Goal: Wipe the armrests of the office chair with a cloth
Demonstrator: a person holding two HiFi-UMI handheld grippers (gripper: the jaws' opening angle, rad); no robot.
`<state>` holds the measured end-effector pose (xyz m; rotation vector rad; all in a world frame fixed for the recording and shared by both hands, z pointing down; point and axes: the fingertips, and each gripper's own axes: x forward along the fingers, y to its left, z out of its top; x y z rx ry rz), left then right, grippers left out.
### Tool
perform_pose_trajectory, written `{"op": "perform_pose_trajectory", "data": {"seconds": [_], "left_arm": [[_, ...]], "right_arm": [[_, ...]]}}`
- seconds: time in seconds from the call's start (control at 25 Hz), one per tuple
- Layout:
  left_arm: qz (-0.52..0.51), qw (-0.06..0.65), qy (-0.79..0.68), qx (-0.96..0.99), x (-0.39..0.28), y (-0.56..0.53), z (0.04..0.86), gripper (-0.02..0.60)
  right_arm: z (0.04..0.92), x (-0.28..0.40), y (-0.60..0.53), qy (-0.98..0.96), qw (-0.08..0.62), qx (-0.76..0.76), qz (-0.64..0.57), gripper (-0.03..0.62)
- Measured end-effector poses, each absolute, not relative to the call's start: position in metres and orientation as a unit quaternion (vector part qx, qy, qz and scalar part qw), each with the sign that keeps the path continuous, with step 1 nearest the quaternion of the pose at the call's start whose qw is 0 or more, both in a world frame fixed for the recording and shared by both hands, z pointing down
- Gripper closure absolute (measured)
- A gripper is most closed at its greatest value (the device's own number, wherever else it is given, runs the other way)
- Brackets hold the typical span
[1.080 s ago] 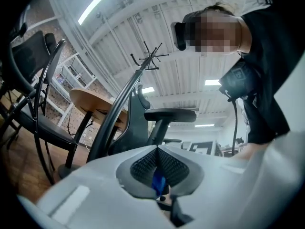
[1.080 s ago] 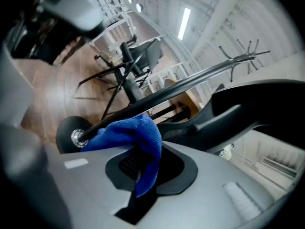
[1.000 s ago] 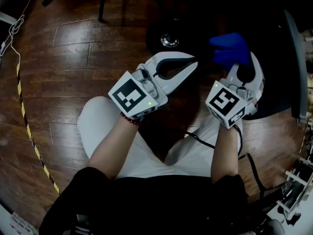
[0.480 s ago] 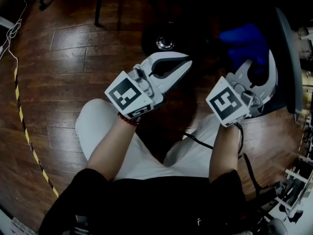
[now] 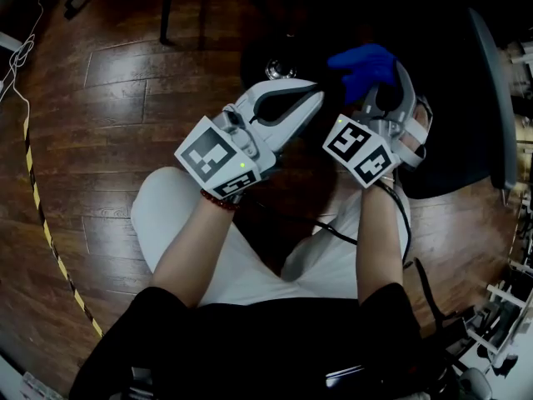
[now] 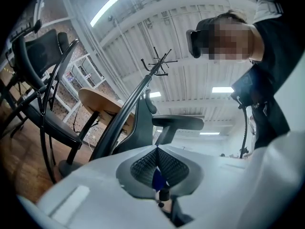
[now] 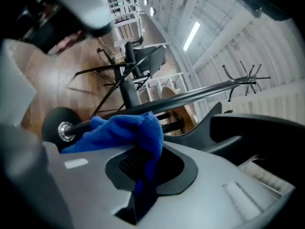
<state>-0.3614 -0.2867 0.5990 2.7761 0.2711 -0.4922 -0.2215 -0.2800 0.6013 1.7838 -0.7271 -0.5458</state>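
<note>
Cloth (image 7: 119, 129), fuzzy blue, in right gripper (image 7: 144, 159) jaws

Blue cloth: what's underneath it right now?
The blue cloth hangs pinched in the right gripper. A dark bar passes under it from a caster; whatever it touches directly underneath is covered.

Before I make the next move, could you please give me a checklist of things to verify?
1. Grip: ok; the right gripper has its tongs shut on the blue cloth.
2. Spare fabric: ok; a fold bulges past the tongs.
3. Contact: not ok; in the right gripper view the armrest lies apart from the blue cloth.
4. Free hand: cannot tell; the left gripper has its tongs shut, with a blue sliver between them.
</note>
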Motion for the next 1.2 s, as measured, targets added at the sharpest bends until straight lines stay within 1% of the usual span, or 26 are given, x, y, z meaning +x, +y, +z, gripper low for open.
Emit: {"op": "perform_pose_trajectory", "data": {"seconds": [0.28, 0.36, 0.6, 0.76, 0.84, 0.96, 1.04, 1.12, 1.2], "left_arm": [[-0.166, 0.139, 0.108, 0.97, -0.359, -0.275, 0.6, 0.575], [-0.162, 0.138, 0.111, 0.971, -0.356, -0.271, 0.602, 0.575], [-0.152, 0.144, 0.117, 0.971, -0.347, -0.264, 0.605, 0.575], [-0.131, 0.186, 0.109, 0.968, -0.342, -0.253, 0.606, 0.575], [-0.121, 0.209, 0.104, 0.965, -0.353, -0.238, 0.591, 0.575], [-0.088, 0.231, 0.112, 0.963, -0.362, -0.204, 0.57, 0.575], [-0.073, 0.242, 0.121, 0.96, -0.37, -0.183, 0.559, 0.575], [-0.053, 0.245, 0.098, 0.963, -0.387, -0.172, 0.544, 0.575], [-0.032, 0.262, 0.052, 0.963, -0.414, -0.165, 0.516, 0.575]], "right_arm": [[0.694, -0.211, -0.282, -0.333, 0.62, 0.686, -0.183, 0.555], [0.701, -0.211, -0.281, -0.341, 0.626, 0.678, -0.176, 0.556], [0.626, -0.219, -0.247, -0.324, 0.561, 0.732, -0.21, 0.554], [0.58, -0.216, -0.207, -0.311, 0.52, 0.768, -0.207, 0.554], [0.572, -0.209, -0.186, -0.333, 0.487, 0.791, -0.161, 0.554], [0.572, -0.182, -0.137, -0.354, 0.422, 0.834, -0.028, 0.554], [0.571, -0.162, -0.092, -0.332, 0.408, 0.849, 0.044, 0.554], [0.563, -0.149, -0.048, -0.318, 0.389, 0.861, 0.081, 0.554], [0.544, -0.151, -0.011, -0.331, 0.366, 0.865, 0.086, 0.554]]}}
